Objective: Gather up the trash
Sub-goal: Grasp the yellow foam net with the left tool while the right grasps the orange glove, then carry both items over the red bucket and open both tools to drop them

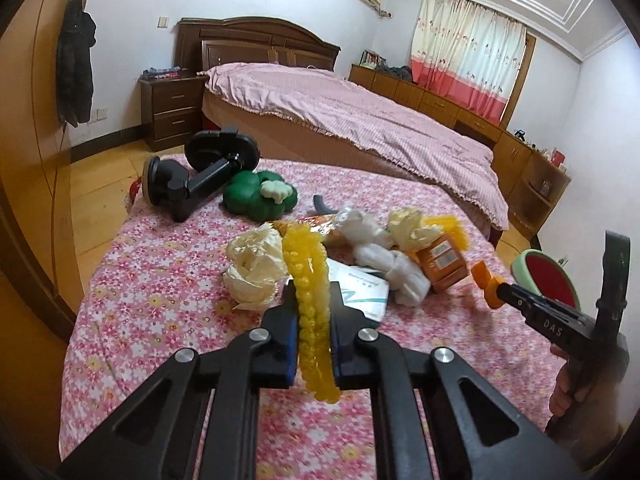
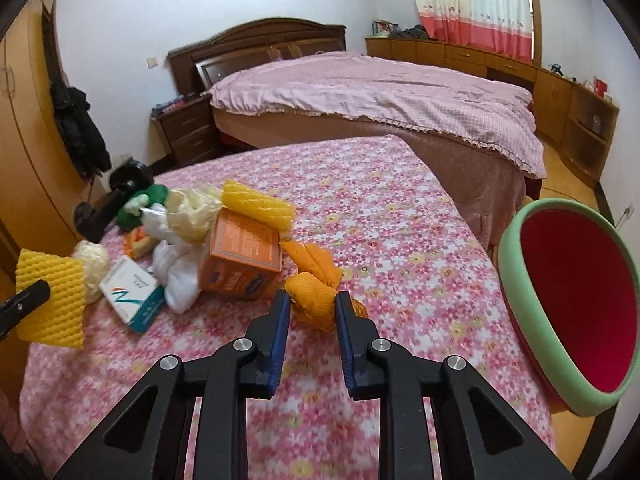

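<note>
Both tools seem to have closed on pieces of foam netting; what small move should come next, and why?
Probably carry the right tool with its orange foam net sideways to the watermelon-style bin and drop it there. The bin stands open just beside that tool. The left tool already grips the yellow foam net and can follow.

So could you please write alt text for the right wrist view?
The right tool is shut on an orange foam net on a pink floral bedspread. A red bin with a green rim stands to its right, a trash pile to its left.
</note>
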Tool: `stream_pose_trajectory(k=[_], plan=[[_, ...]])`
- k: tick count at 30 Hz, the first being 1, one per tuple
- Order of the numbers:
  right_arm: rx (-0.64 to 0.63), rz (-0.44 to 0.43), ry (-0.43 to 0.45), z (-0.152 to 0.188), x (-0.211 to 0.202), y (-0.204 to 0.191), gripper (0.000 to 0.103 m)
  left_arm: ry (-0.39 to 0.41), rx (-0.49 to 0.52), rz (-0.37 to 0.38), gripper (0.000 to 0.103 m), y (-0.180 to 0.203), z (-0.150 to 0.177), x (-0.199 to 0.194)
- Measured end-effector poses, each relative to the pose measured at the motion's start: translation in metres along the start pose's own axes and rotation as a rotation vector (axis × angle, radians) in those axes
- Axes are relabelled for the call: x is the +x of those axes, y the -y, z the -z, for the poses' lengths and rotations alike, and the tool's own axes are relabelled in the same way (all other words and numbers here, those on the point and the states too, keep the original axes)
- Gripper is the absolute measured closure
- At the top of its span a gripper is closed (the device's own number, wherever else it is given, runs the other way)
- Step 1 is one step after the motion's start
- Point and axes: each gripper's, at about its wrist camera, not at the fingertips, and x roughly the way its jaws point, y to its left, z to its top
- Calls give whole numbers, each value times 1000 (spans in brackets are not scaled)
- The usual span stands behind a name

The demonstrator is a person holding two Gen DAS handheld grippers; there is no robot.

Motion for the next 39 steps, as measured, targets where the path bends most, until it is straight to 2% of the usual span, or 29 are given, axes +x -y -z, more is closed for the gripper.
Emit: stream_pose_trajectory(k=[9,15,28,39], plan=[[62,-64,62,9,-53,16,81,33,51,33,91,39,-7,-32],[92,-44,122,9,-89,37,81,22,93,105,91,76,-16,-32],[198,53,200,12,-131,115,81,-38,212,259,91,186,-28,4],[327,100,194,16,-123,186,81,-129,311,403,92,281,-23,55]])
